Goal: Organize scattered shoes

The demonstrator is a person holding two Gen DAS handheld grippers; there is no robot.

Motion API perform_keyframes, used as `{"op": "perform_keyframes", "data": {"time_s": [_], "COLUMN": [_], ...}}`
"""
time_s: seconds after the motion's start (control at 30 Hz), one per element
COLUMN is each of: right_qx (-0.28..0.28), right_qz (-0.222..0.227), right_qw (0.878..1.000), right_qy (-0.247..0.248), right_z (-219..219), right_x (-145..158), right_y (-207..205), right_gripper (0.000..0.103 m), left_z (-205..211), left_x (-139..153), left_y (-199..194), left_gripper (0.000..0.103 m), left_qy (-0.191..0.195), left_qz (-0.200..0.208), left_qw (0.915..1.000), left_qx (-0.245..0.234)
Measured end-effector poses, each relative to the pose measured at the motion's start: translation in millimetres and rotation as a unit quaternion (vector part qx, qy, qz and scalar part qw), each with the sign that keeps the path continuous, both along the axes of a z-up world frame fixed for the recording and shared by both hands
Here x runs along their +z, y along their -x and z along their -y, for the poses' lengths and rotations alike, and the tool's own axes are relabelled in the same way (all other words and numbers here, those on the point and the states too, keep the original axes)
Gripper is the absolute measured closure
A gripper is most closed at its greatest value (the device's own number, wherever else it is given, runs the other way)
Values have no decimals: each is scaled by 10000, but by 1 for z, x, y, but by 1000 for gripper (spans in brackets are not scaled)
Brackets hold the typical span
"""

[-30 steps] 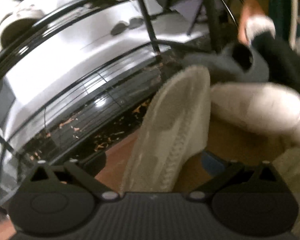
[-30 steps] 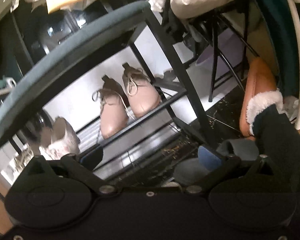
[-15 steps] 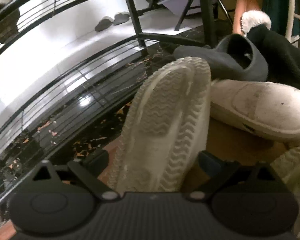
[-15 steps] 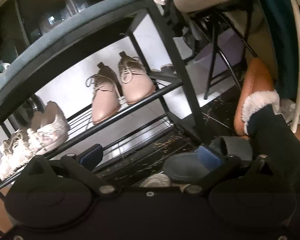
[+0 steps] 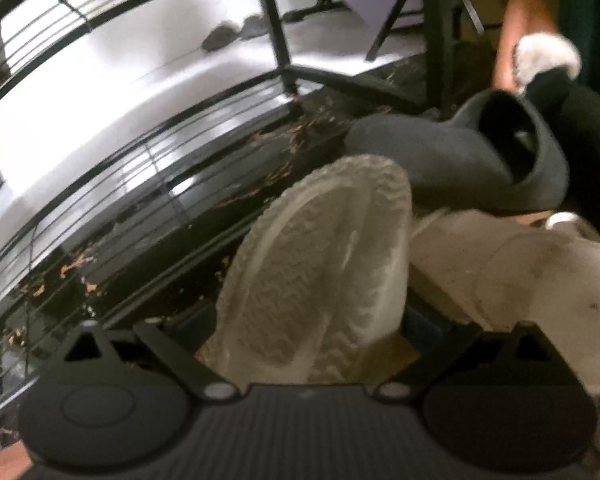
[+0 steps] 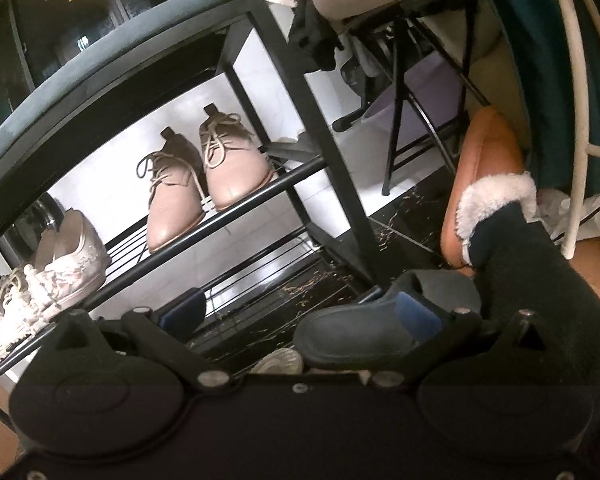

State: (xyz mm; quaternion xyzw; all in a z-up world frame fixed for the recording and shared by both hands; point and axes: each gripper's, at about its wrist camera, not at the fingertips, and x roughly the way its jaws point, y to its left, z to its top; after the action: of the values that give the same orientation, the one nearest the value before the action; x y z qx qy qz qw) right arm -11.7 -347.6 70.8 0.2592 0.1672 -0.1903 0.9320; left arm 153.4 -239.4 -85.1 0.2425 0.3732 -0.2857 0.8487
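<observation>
Since the earlier frame, the left hand-held gripper [image 5: 308, 320] is drifting slightly, the white sneaker [image 5: 320, 264] clamped sole-up between its fingers at lower centre, above the rack [image 5: 152, 184]. At upper right, the right hand-held gripper [image 6: 300, 316] is clenching the grey slipper [image 6: 356, 332], hanging low in its frame. Pink lace-ups [image 6: 204, 184] are sitting on the rack's middle shelf.

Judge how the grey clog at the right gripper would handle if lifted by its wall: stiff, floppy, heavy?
The grey clog looks like one-piece moulded foam, so probably light. Its thick rounded wall holds an open shape, suggesting springy rather than floppy. Gripped on one side by the right gripper, it may swing toe-down.
</observation>
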Motion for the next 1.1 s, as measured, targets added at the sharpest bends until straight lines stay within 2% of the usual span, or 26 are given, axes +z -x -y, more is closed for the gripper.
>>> {"op": "perform_keyframes", "data": {"time_s": [0.1, 0.23, 0.47, 0.57, 0.67, 0.73, 0.77, 0.8, 0.83, 0.87, 0.9, 1.07, 1.1], "right_qx": [-33, -67, 9, 111, 213, 293, 396, 511, 672, 820, 965, 1532, 1551], "right_qz": [-19, -18, 57, 127, 197, 237, 224, 203, 155, 121, 85, -161, -196], "right_qw": [10000, 9999, 9998, 9996, 9993, 9991, 9988, 9984, 9976, 9966, 9953, 9874, 9868], "right_qy": [-62, -123, -194, -207, -219, -217, -171, -116, -36, 26, 90, 374, 424], "right_z": [3, 5, -4, -13, -22, -30, -38, -46, -51, -62, -72, -111, -114], "right_x": [-2, -2, 3, 9, 15, 19, 20, 21, 20, 20, 20, 21, 21], "right_y": [0, 2, 7, 10, 14, 16, 15, 13, 11, 10, 9, 11, 11], "right_gripper": [0, 0, 0, 0, 0, 0, 0, 0, 0, 0, 0, 0, 0], "left_z": [2, -1, -55, -106, -164, -204, -226, -253, -265, -281, -301, -338, -341], "left_x": [-5, 2, 26, 48, 73, 85, 89, 89, 86, 81, 70, 32, 26], "left_y": [0, 10, 30, 36, 41, 45, 48, 51, 52, 53, 55, 70, 73], "left_gripper": [12, 22, 25, 25, 25, 24, 24, 24, 24, 24, 24, 23, 23], "left_qy": [-204, -166, 638, 1090, 1506, 1873, 2086, 2347, 2482, 2650, 2844, 3325, 3343], "left_qz": [40, 147, -397, -399, -70, 136, 219, 283, 281, 264, 226, 71, -58], "left_qw": [9997, 9997, 9971, 9908, 9761, 9545, 9390, 9172, 9064, 8912, 8710, 8164, 8114], "left_qx": [85, 69, 86, 702, 1563, 2318, 2727, 3206, 3406, 3671, 4000, 4722, 4793]}}
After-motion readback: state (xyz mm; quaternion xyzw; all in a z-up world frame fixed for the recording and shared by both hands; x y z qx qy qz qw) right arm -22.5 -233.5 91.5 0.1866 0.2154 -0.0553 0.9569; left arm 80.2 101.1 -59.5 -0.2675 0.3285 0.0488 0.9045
